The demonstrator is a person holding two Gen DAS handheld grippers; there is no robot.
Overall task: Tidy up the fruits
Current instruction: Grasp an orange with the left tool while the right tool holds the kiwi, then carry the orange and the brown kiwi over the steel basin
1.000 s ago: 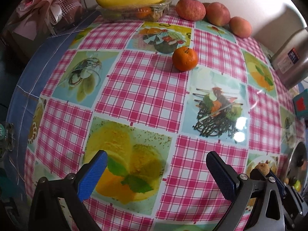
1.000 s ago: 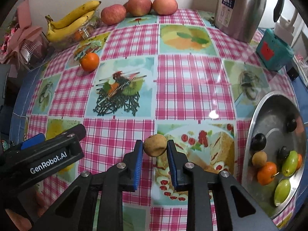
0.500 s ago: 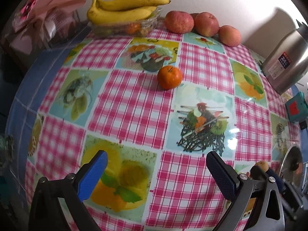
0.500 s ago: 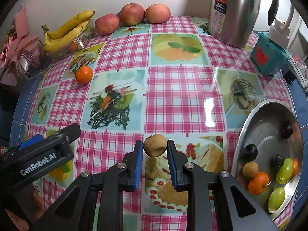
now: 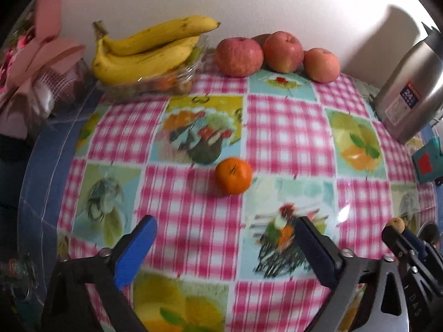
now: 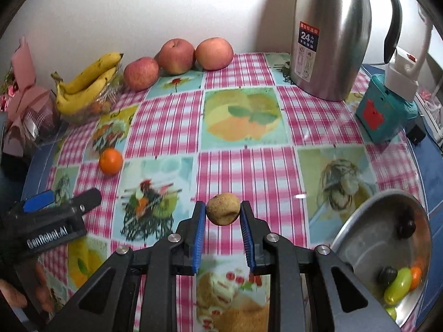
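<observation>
My right gripper (image 6: 223, 215) is shut on a small round brown fruit (image 6: 223, 212), held above the checked tablecloth. That fruit also shows in the left wrist view as a brown fruit (image 5: 396, 223) at the right edge. My left gripper (image 5: 224, 238) is wide and its jaws are closing, with nothing between them. A mandarin (image 5: 233, 175) lies on the cloth a little beyond its fingertips, the same mandarin (image 6: 110, 161) at mid-left in the right wrist view. The left gripper (image 6: 62, 200) sits low at the left there. A steel bowl (image 6: 368, 238) at the lower right holds several small fruits.
Three apples (image 6: 177, 56) and a glass dish with bananas (image 6: 87, 83) line the back wall. A steel thermos jug (image 6: 331, 36) stands at the back right, with a teal box (image 6: 383, 113) beside it. A pink wrapped bouquet (image 6: 23, 105) lies at the far left.
Both grippers have risen and tilted up, so the wall and thermos show more. The mandarin now sits closer to the left gripper's fingertips. The left jaws have narrowed slightly. The brown fruit stays gripped.
</observation>
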